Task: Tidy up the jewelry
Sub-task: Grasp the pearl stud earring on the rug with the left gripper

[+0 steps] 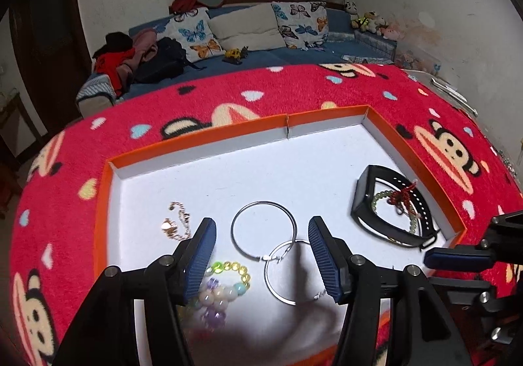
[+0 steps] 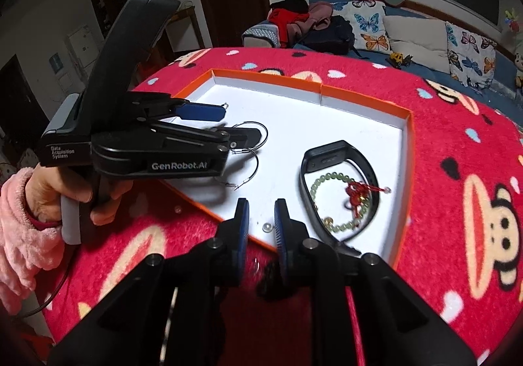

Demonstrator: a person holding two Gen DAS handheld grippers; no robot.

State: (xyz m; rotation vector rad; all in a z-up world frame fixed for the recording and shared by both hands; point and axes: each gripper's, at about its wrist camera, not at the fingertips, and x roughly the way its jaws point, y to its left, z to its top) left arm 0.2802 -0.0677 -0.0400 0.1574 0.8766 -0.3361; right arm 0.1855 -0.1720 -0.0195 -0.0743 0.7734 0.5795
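1. Left wrist view. Shallow orange-rimmed cardboard tray (image 1: 196, 138) with a white floor, lying on a red plush monkey-print cloth (image 1: 294, 88).
2. Tray contents, same view: two thin silver hoop earrings (image 1: 264, 230), overlapping at mid-floor; a gold-toned chain bracelet (image 1: 176, 222) to their left; a bracelet of pastel and yellow-green beads (image 1: 225, 284), partly hidden behind the left finger; a black fitness band (image 1: 389, 202) in the right corner, with a pale green bead bracelet carrying a red knotted cord (image 1: 403, 199) lying inside its loop.
3. Left gripper (image 1: 263, 254): blue-padded fingers spread wide above the hoops, nothing between them.
4. Right wrist view. Same tray (image 2: 405, 150); band (image 2: 327, 150) and green bracelet (image 2: 330, 199) near its right side; hoops (image 2: 251, 150) partly under the left gripper (image 2: 209, 120), held by a hand (image 2: 65, 192) in a pink fleece sleeve.
5. Right gripper (image 2: 261, 212): fingers narrowly parted, pinching nothing; a small pale bead, possibly a pearl (image 2: 267, 227), lies on the tray floor just below the gap.
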